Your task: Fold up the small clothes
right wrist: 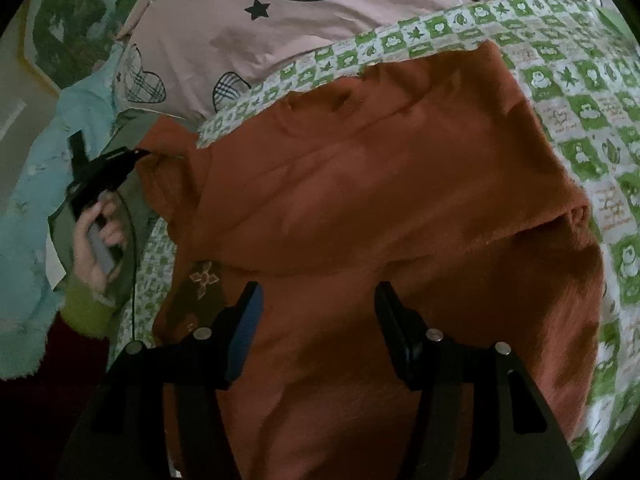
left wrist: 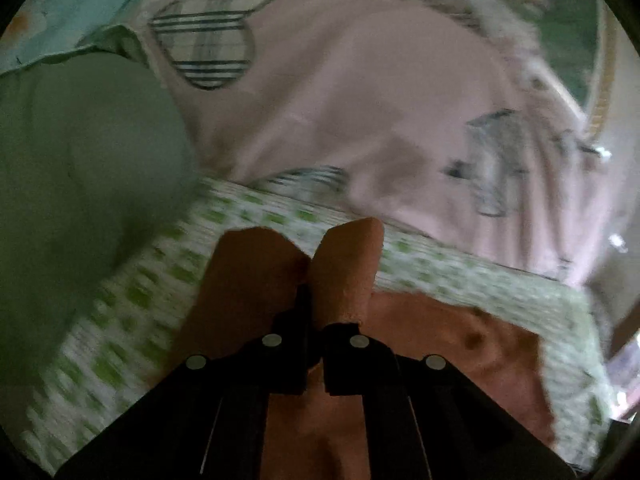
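A rust-orange garment lies spread on a green-and-white checked sheet. My left gripper is shut on a fold of the orange garment, which wraps over both fingers. In the right wrist view the left gripper pinches the garment's left corner, held by a hand. My right gripper is open, its jaws wide apart, just above the garment's lower middle and holding nothing.
A pink cover with plaid hearts lies beyond the sheet, also in the left wrist view. A grey-green cushion sits at left. A light blue fluffy cloth lies at the left edge.
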Demonstrator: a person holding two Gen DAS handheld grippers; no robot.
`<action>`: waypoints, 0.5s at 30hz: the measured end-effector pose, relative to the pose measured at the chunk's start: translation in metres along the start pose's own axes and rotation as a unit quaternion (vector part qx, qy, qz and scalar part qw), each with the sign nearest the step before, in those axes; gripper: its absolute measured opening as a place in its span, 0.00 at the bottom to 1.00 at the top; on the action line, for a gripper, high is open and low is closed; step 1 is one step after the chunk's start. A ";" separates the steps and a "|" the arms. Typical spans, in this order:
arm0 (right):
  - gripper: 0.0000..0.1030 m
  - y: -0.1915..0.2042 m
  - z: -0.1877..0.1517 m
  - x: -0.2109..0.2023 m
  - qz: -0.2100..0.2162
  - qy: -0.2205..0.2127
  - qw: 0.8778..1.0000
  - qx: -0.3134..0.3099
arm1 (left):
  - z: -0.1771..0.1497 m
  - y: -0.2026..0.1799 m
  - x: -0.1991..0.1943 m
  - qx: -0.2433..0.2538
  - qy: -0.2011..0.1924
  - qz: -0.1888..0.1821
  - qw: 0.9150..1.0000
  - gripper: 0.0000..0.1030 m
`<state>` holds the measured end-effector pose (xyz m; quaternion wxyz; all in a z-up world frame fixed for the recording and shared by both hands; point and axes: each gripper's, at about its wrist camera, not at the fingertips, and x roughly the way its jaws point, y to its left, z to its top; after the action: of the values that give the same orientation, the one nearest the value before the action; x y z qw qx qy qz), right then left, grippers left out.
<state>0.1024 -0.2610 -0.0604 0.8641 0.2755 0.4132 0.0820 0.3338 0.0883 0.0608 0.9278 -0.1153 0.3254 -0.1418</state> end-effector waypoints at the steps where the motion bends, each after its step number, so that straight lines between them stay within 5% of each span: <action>1: 0.57 0.001 -0.001 -0.001 0.000 0.000 1.000 0.001 | -0.008 -0.013 -0.009 -0.004 0.000 -0.021 1.000 0.03; 8: 0.57 -0.003 -0.006 -0.009 0.008 -0.014 1.000 0.017 | -0.058 -0.107 -0.022 -0.003 0.029 -0.158 0.987 0.03; 15: 0.57 -0.013 0.002 -0.001 -0.006 -0.026 0.999 0.035 | -0.144 -0.157 0.053 0.037 0.150 -0.159 0.975 0.04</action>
<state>0.1024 -0.2735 -0.0660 0.8651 0.3048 0.3946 0.0551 0.2527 -0.0933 -0.0312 0.8375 -0.1081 0.4328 -0.3154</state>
